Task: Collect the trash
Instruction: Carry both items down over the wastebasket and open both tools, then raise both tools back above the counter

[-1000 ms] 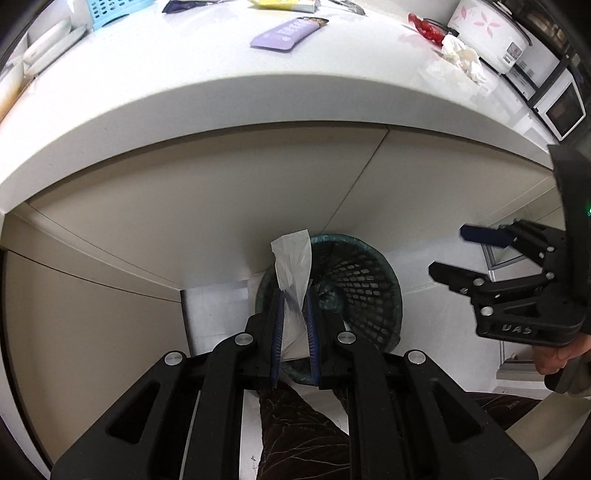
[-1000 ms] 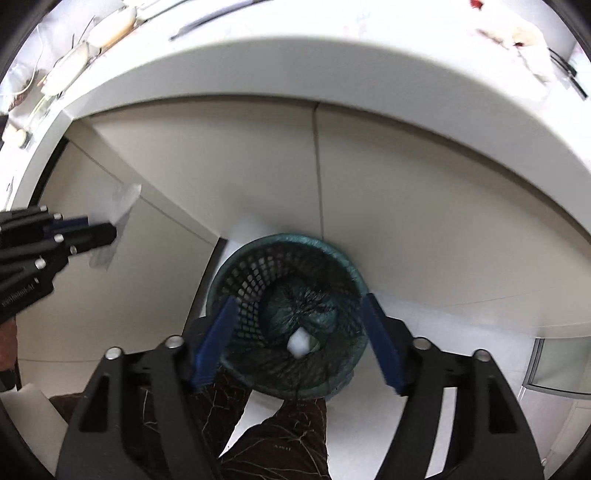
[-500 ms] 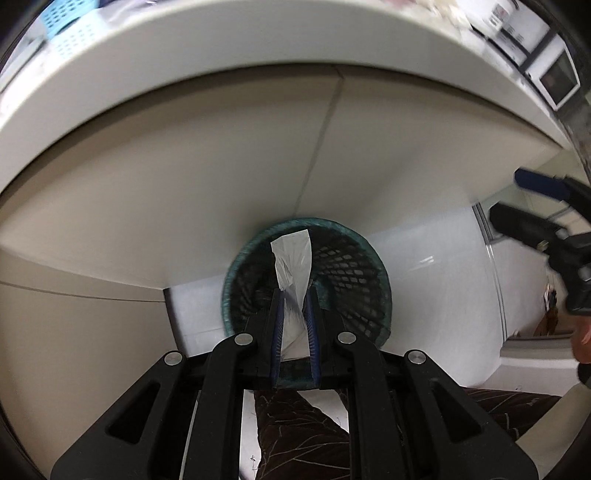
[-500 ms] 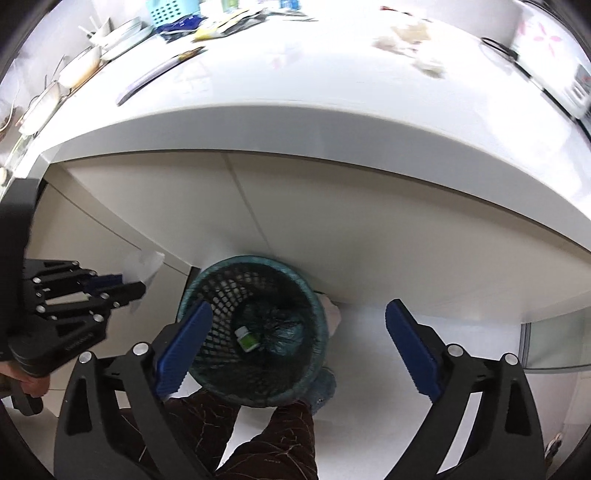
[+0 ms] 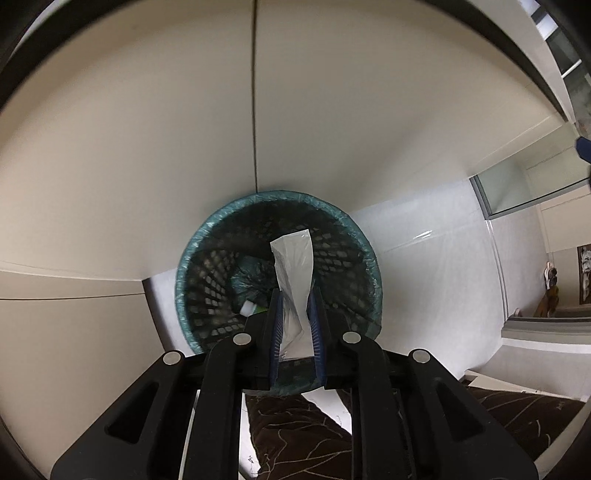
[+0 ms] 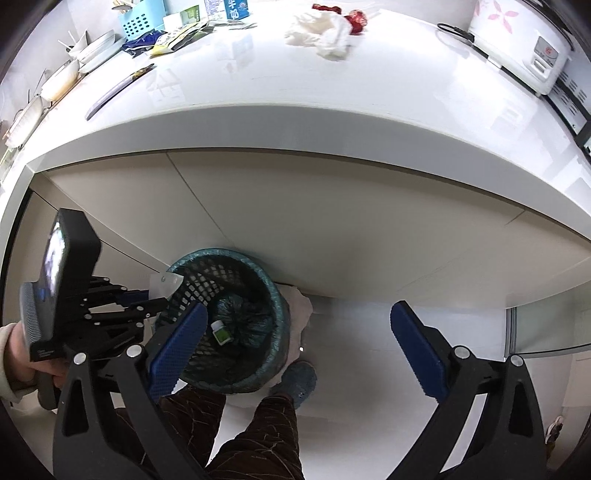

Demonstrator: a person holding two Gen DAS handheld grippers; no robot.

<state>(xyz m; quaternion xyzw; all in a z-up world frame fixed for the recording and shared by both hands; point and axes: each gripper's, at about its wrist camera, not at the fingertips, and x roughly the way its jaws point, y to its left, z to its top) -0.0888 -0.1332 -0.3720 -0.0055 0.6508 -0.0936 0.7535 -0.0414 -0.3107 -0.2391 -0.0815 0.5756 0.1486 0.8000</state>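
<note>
A dark mesh waste basket with a teal liner stands on the floor against the cabinet. My left gripper hangs over its mouth, pointing down, with a clear plastic wrapper between its blue pads. Its jaws are opening slightly, and the wrapper still touches both pads. In the right wrist view the basket sits lower left, with the left gripper and wrapper at its left rim. My right gripper is to the basket's right, its jaws opening wide with nothing between them. A small green bottle lies inside the basket.
The white countertop overhangs the cabinet. On it lie a crumpled tissue, a red wrapper, snack packets and a rice cooker. A person's slippered foot stands beside the basket.
My left gripper sank toward the basket with the wrapper, and the countertop left its view. My right gripper spread wider and drew back to the right, off the basket.
</note>
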